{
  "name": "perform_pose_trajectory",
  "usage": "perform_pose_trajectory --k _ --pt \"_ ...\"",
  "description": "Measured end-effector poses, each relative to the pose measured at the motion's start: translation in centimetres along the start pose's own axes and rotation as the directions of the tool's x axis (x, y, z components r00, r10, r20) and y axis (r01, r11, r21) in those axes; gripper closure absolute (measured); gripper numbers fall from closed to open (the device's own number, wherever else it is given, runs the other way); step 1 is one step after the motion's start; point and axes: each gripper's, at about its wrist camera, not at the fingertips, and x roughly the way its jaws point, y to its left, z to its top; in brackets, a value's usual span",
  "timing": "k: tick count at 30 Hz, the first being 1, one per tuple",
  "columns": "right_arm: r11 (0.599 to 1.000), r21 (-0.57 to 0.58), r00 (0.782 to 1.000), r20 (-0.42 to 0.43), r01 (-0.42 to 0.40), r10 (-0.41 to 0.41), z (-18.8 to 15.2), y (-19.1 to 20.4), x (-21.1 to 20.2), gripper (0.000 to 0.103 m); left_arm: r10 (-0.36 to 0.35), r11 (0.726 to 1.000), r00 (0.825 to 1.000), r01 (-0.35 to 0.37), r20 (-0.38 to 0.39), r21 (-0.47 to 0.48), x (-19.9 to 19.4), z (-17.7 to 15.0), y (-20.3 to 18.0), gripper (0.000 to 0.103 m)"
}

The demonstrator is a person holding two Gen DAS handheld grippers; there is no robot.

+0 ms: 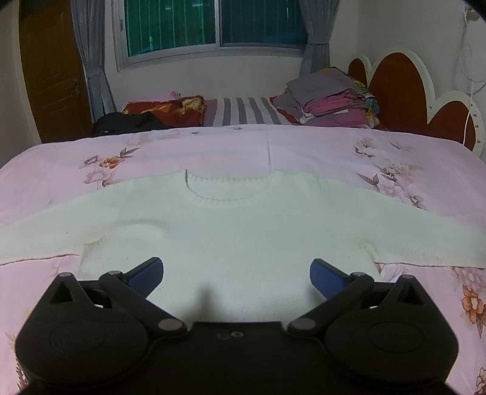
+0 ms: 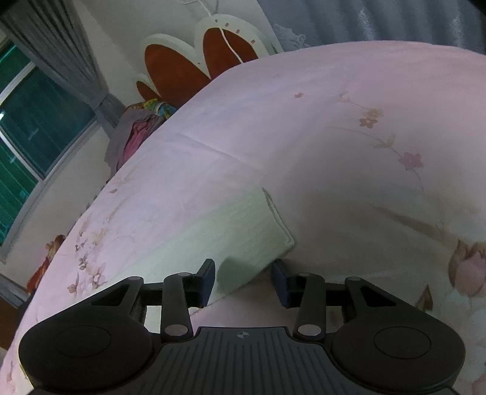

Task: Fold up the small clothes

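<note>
Lying flat: a white knitted sweater is spread front-up on the pink floral bedspread, neckline toward the far side, both sleeves stretched out sideways.
Left gripper: held low over the sweater's lower body; its blue-padded fingers are spread wide, with nothing pinched between them, and a shadow is cast on the knit below.
Right gripper: placed at the cuff end of one sleeve, seen in the right wrist view; the jaws are partly closed, and the sleeve edge lies in the gap between them.
Grip on sleeve: the left pad is seen over the knit and the right pad just beside the cuff corner; whether the pads press on the cloth cannot be told.
Sleeve position: laid flat on the bedspread, its cuff end pointing away from the right gripper.
Far side of bed: a stack of folded clothes is seen near the red and white headboard, with a striped pillow beside it and a dark garment further left.
Background: a window with grey curtains is seen behind the bed.
</note>
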Motion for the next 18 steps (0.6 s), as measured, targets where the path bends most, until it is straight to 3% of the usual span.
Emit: perform_pose_trajectory --k 1,3,4,6,8,12,15,18 --pt "1.000 -0.006 1.000 -0.001 0.008 -0.008 0.1 0.1 0.2 0.076 -0.001 1.000 1.000 0.001 -0.003 -0.001 0.0 0.1 0.1 0.000" --pt "1.000 -0.009 1.000 -0.001 0.026 -0.026 0.5 -0.2 0.5 0.096 0.001 1.000 1.000 -0.001 -0.006 -0.004 -0.2 0.3 0.5 0.000" --pt "0.999 -0.007 0.999 -0.006 0.031 -0.031 0.8 -0.3 0.8 0.100 0.004 1.000 1.000 -0.004 -0.006 -0.010 -0.3 0.4 0.7 0.000" --pt "0.999 -0.008 0.999 -0.008 0.040 -0.040 1.5 0.0 0.4 0.101 0.021 1.000 1.000 -0.021 0.005 -0.019 -0.7 0.5 1.4 0.000" --pt "0.993 -0.114 0.998 0.061 0.015 -0.008 1.9 1.9 -1.2 0.101 0.046 0.999 0.999 -0.045 0.010 -0.018 -0.9 0.1 2.3 0.000" --pt "0.989 -0.108 0.994 -0.036 0.101 -0.106 2.3 2.3 1.1 0.101 0.053 0.998 0.998 -0.054 -0.028 -0.015 -0.9 -0.5 4.8 0.000" --pt "0.987 -0.155 0.999 0.006 0.047 -0.047 1.9 4.4 -0.3 0.101 0.065 0.998 0.996 -0.065 -0.067 0.001 -0.1 -1.1 6.7 0.000" --pt "0.973 -0.230 0.999 -0.014 -0.032 0.029 0.0 8.3 -1.0 0.100 0.067 0.997 0.995 -0.069 -0.076 -0.022 0.6 -1.5 8.8 0.000"
